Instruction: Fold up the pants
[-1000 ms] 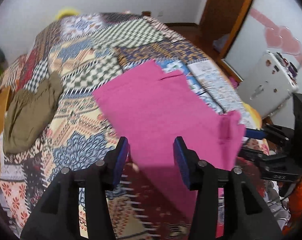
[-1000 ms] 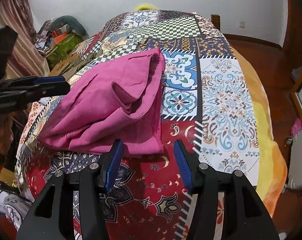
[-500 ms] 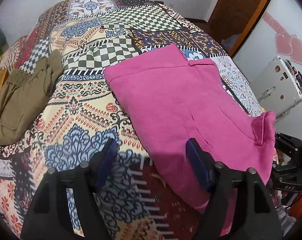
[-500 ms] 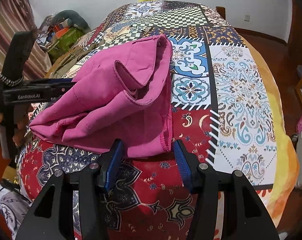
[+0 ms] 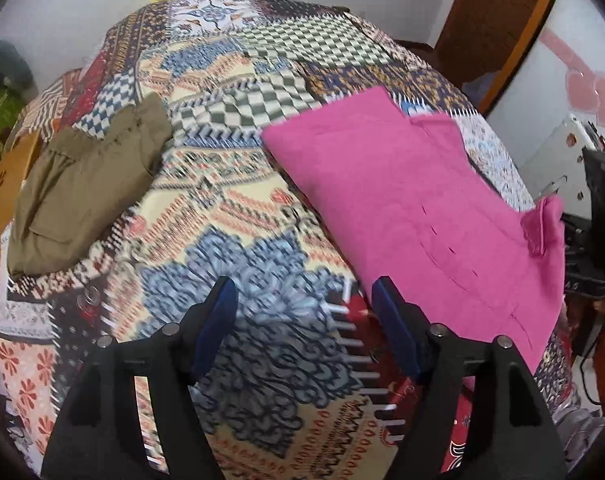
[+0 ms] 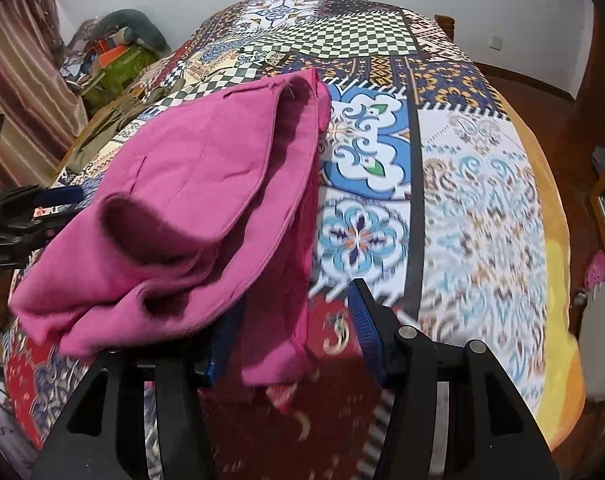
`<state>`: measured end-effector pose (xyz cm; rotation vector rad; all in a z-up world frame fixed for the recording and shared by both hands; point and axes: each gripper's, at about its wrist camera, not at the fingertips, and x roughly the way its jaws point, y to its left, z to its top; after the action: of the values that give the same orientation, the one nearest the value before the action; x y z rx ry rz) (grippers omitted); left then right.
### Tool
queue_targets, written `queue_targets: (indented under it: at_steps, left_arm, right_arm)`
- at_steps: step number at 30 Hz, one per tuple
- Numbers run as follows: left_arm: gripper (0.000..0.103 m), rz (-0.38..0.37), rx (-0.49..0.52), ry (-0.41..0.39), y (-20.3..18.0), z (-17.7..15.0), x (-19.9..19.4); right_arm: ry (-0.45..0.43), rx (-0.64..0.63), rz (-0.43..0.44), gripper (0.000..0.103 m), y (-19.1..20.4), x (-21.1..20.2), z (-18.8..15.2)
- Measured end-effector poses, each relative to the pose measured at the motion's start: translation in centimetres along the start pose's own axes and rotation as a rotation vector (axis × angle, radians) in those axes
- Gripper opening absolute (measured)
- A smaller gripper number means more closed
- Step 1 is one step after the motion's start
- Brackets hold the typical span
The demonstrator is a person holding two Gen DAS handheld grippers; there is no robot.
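The pink pants (image 5: 414, 200) lie on the patterned bedspread (image 5: 238, 240), at about two o'clock in the left wrist view and at about ten o'clock in the right wrist view. They look like soft, fairly thick knit cloth: light, limp, not fragile, likely to sag and bunch when lifted by one point. In the right wrist view the layers gape open in loose loops instead of lying flat, so a grip probably works best at the hemmed near edge or a corner, through all layers.

The left hand-held gripper (image 5: 304, 320) has just been opening; its jaws stand apart over bare bedspread, with nothing between them, and the pants' edge is just beside the right finger. The right hand-held gripper (image 6: 292, 332) stands partly apart, the pants' near edge draped between its jaws and over the left finger; no pinch is visible.

At nine o'clock in the left view lies an olive garment (image 5: 82, 196), well apart.
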<state>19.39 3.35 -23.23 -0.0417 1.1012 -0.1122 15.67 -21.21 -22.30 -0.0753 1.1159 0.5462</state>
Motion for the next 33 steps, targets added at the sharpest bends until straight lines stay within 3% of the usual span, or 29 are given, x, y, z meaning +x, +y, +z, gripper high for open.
queue_targets:
  at_steps: [4,12,17,18,20,24,33]
  left_arm:
    - [0.072,0.000,0.019,-0.034,0.7,3.1,-0.4]
    - [0.072,-0.034,0.125,0.013,-1.3,9.4,4.3]
    - [0.073,-0.066,0.239,0.091,-2.8,11.1,8.2]
    - [0.078,-0.059,0.256,0.098,-2.9,11.4,8.9]
    - [0.084,-0.068,0.263,0.108,-2.8,11.7,9.8]
    - [0.085,-0.101,0.247,0.144,-2.4,11.7,11.2]
    - [0.056,-0.068,0.243,0.111,-2.7,9.6,9.2]
  right_arm:
    - [0.000,0.014,0.016,0.049,-0.3,0.0,0.2]
    - [-0.022,0.084,0.009,0.049,-1.8,-1.7,-0.3]
    - [-0.039,0.131,-0.003,0.050,-3.1,-2.6,-0.3]
    - [-0.041,0.139,-0.008,0.050,-3.3,-2.7,-0.4]
    - [-0.041,0.158,-0.009,0.050,-3.7,-2.7,-0.4]
    - [-0.044,0.182,-0.011,0.050,-4.3,-2.6,-0.4]
    - [-0.080,0.181,-0.019,0.050,-4.3,-3.9,-0.2]
